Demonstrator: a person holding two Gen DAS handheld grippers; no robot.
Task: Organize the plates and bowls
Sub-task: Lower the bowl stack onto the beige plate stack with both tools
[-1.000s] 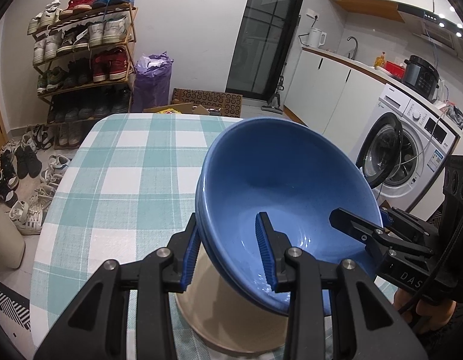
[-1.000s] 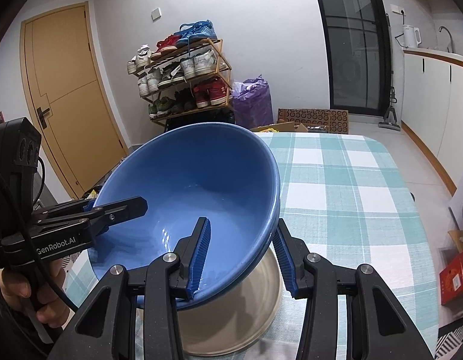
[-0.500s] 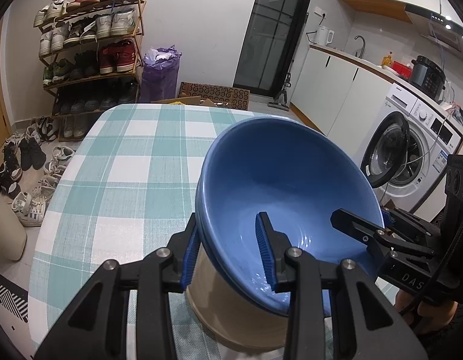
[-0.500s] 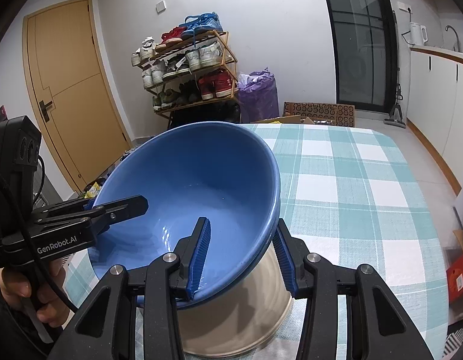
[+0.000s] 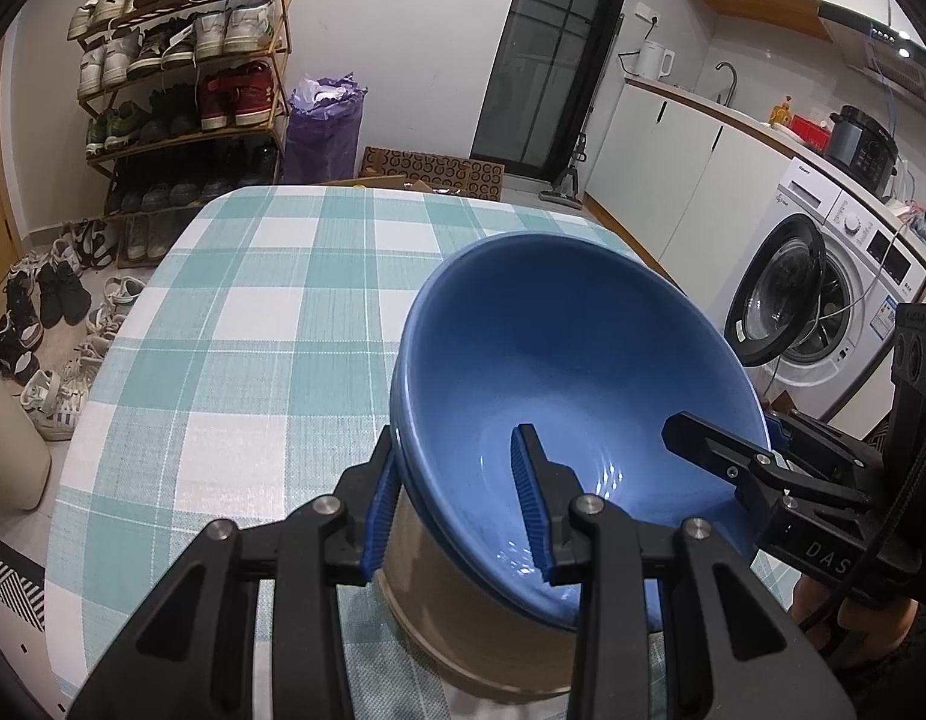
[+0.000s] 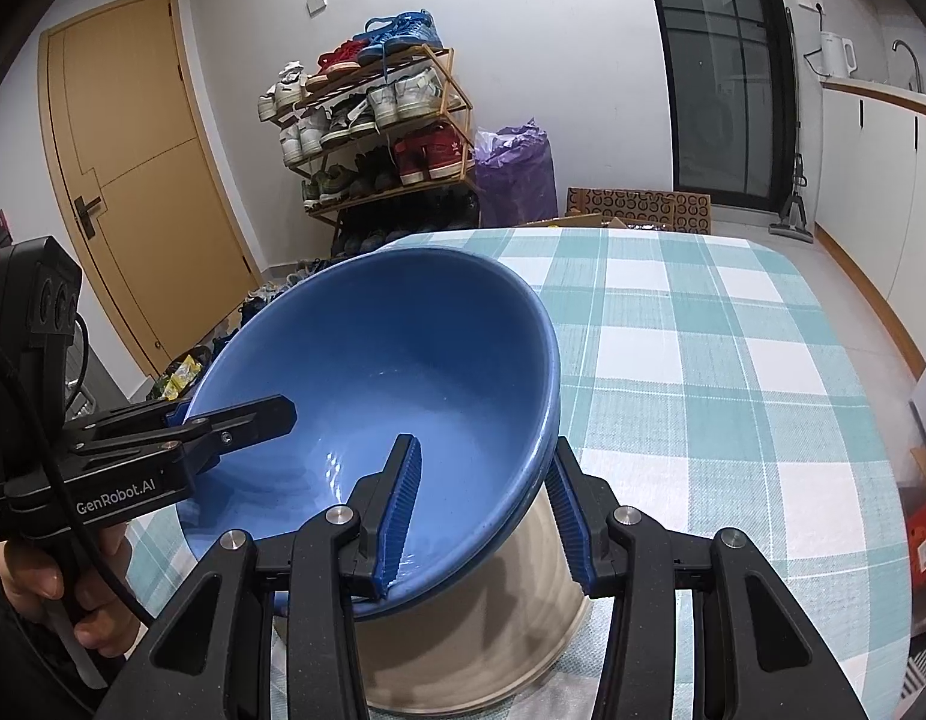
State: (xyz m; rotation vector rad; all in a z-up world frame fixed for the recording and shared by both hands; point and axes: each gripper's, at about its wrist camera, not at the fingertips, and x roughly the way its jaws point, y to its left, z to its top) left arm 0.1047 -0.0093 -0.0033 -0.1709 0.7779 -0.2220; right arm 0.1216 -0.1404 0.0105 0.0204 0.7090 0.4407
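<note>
Above the checked tablecloth (image 5: 234,324), a glossy blue bowl (image 5: 559,372) sits tilted over a cream bowl (image 6: 487,624), its mouth facing up and toward the cameras; being round, it has no long axis. Left gripper (image 5: 456,504) and right gripper (image 6: 481,516) are each clamped on opposite rims. Compared with a second ago, the cream bowl appears nearer beneath.
</note>
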